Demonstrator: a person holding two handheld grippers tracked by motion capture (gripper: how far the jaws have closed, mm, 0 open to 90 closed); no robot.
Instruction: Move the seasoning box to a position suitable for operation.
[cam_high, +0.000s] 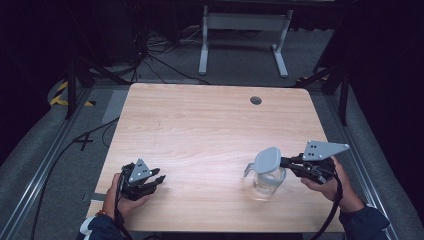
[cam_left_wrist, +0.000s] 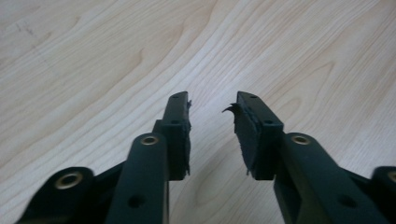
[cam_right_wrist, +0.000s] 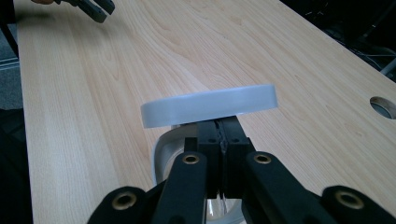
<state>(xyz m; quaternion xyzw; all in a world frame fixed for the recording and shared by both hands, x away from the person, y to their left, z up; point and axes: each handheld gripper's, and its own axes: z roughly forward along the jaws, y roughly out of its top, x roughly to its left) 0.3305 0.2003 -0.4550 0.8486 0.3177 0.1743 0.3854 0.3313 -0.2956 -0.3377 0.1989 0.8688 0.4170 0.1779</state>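
Clear glass jug (cam_high: 266, 181) with a grey lid (cam_high: 267, 160), standing on the pale wooden table (cam_high: 210, 125) directly ahead of the right gripper (cam_high: 290, 163). In the right gripper view the jaws are pressed together just beneath the lid (cam_right_wrist: 210, 105), apparently pinching the jug's rim or the lid's edge; which of the two cannot be told. Such a hold would steady the vessel or prepare the lid for lifting. The left gripper (cam_high: 159, 179) lies low over bare wood, well apart from the jug, jaws parted and gripping nothing, probably held in reserve to support the jug's body.
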